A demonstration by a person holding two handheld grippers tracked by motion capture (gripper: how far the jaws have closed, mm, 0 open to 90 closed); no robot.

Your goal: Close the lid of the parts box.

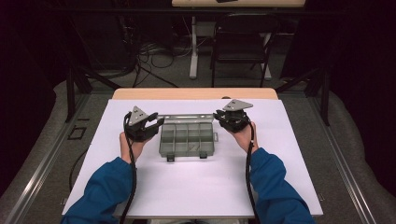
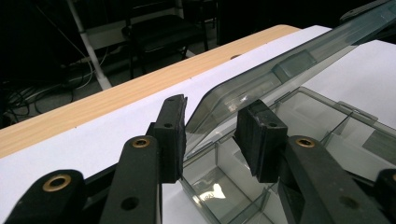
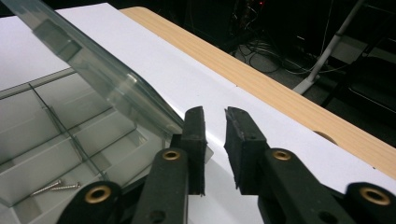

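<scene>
Left forearm: in a blue sleeve (image 1: pixel 100 189), it comes up from the bottom of the high view, the hand (image 1: pixel 130 145) wrapped round its tool at the box's left end.

Left hand-held gripper (image 1: pixel 148 127): level, pointing toward the box; its grey three-cornered plate faces up. In the left gripper view the jaws stand a little apart, with the corner of the raised lid (image 2: pixel 280 70) between them. The left pad (image 2: pixel 172 137) looks to lie against the lid's edge; the right pad (image 2: pixel 259 140) stands clear of it, so the hold is released rather than clamped.

Compartment box (image 1: pixel 187 139): clear grey plastic, lying in the middle of the white surface (image 1: pixel 196 186) between the two tools. Thin walls divide it into small cells. Two latches (image 1: pixel 187 157) stick out of its near edge. The lid is lifted, tilted up on the far side.

Screws (image 3: pixel 55 187): two small ones lie side by side in one cell, seen in the right gripper view.

Right hand-held gripper (image 1: pixel 223 117): at the box's far right corner, tilted inward. Its jaws are slightly parted and released; the lid's corner passes just beside the left pad (image 3: pixel 195 144), with nothing in the gap.

Right forearm: blue-sleeved, rising from the bottom right, its hand (image 1: pixel 243 135) behind the tool.
</scene>
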